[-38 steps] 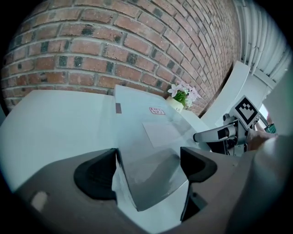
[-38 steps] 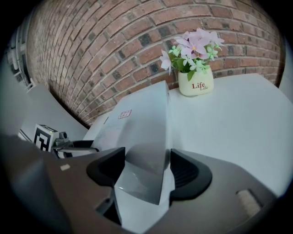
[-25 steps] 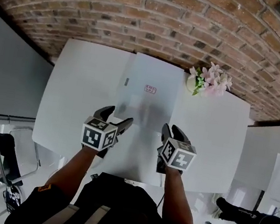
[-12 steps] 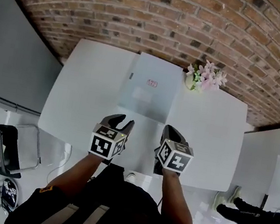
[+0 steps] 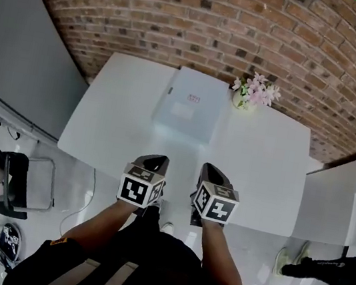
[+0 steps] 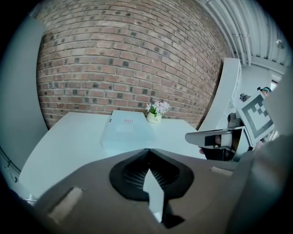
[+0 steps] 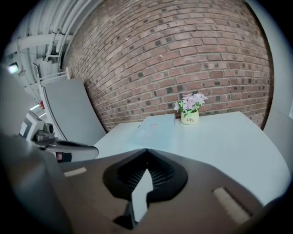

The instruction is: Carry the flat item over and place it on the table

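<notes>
Both hands had pulled back toward the person since the picture from a moment before, away from the flat sheet (image 5: pixel 189 105) and out to the near edge of the counter (image 5: pixel 262 166). The left tongs (image 5: pixel 155 159) and the right tongs (image 5: pixel 210 171) had both just been closing. Now each pair was squeezed tight together with nothing between them, as each pair's own camera showed.

The flat sheet lay on the counter, over by the far side close to the brick wall (image 5: pixel 250 35). From the tongs it was straight ahead at 12 o'clock, and well apart from both of them. Its long side ran from 6 o'clock to 12 o'clock, so a short end faced the person. A little red label sat near its far end. A flower pot (image 5: pixel 243 98) stood just beside it, at about 2 o'clock from its middle.

The sheet sat about halfway between the two hands, so neither was clearly nearer. The left tongs pointed at its left half and the right tongs at its right half.

It looked like the job was done, since the sheet rested flat on the counter and nothing held it. If the hands had to go back, they would need to reach straight toward 12 o'clock and open first.
</notes>
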Action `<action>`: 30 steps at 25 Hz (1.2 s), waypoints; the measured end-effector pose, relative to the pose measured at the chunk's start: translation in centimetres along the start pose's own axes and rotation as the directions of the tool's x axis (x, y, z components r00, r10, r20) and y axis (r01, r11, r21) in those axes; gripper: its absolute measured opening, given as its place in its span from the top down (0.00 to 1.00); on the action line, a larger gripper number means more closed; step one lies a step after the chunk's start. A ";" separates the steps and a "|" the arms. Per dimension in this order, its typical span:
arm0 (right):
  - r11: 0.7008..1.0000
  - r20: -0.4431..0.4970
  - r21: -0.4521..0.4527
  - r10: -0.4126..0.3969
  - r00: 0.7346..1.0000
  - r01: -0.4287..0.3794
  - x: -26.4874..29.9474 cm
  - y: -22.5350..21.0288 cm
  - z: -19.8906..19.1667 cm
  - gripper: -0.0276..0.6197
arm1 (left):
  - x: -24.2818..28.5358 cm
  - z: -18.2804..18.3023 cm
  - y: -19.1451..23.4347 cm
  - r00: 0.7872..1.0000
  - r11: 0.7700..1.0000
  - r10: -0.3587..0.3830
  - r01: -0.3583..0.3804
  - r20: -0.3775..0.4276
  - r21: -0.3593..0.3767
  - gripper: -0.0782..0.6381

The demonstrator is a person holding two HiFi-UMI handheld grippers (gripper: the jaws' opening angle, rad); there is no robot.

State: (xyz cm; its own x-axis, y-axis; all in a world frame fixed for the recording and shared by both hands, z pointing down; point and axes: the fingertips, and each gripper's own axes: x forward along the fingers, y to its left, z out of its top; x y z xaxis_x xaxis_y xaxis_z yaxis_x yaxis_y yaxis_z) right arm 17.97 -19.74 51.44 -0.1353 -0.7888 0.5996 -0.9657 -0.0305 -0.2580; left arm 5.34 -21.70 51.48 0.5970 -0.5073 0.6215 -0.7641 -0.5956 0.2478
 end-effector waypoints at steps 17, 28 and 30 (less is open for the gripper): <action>0.991 0.092 -0.069 0.120 0.988 -0.114 -9.9 5.5 -2.7 0.96 | -10.2 -3.7 -5.3 0.992 0.997 0.075 -0.072 0.101 -0.029 0.89; 0.992 0.067 -0.033 0.121 0.990 -0.119 -11.3 8.8 -6.0 0.96 | -14.2 -5.8 -4.5 0.990 0.996 0.092 -0.089 0.103 -0.029 0.89; 0.994 0.079 -0.023 0.109 0.991 -0.107 -11.6 9.3 -6.3 0.96 | -14.7 -6.0 -4.3 0.991 0.997 0.080 -0.079 0.107 -0.020 0.89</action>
State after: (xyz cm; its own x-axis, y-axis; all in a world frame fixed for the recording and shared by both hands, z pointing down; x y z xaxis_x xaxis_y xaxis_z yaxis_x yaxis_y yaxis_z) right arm 9.19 -7.03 46.85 -0.2215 -0.8335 0.5061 -0.9504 0.0683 -0.3035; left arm -1.65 -7.89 45.75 0.5563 -0.6176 0.5559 -0.8134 -0.5414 0.2126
